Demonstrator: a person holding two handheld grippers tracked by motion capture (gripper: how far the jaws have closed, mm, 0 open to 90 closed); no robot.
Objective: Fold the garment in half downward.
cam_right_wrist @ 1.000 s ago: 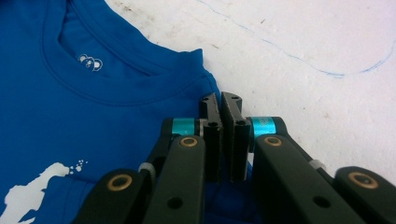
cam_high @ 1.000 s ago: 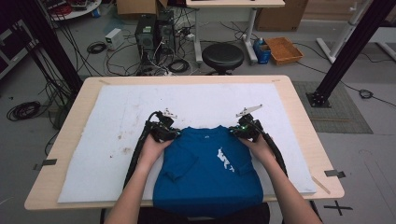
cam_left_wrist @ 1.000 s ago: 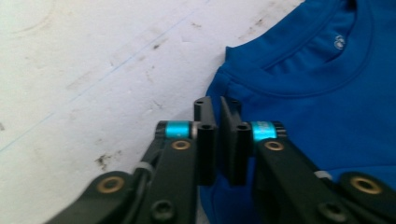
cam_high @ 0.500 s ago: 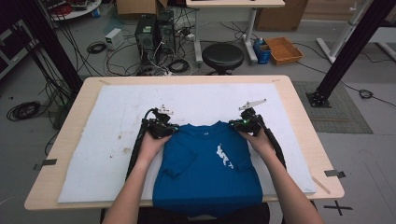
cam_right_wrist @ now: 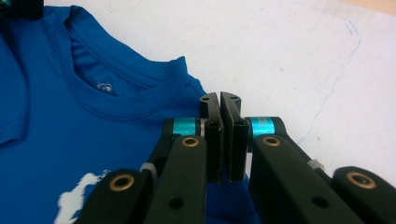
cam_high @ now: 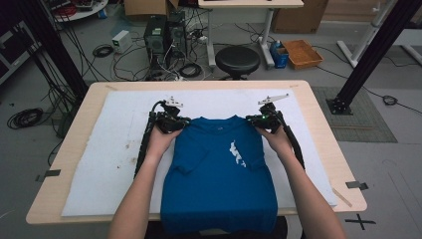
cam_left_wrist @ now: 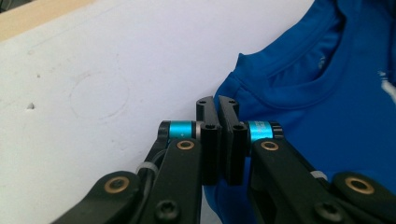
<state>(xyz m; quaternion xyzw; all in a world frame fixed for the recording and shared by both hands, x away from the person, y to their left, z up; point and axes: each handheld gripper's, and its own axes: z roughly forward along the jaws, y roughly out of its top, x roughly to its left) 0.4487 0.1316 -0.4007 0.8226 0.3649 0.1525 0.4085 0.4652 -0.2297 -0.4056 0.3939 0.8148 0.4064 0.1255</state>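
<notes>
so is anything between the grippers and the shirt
Nothing visible. The left gripper and right gripper are both shut on the shirt, one at each shoulder beside the collar, with the blue cloth pinched between their jaws.

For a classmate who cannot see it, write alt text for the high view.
Two hand-held grippers, left and right, pinch the shoulders of a blue T-shirt lying on a white sheet over a wooden table.
</notes>
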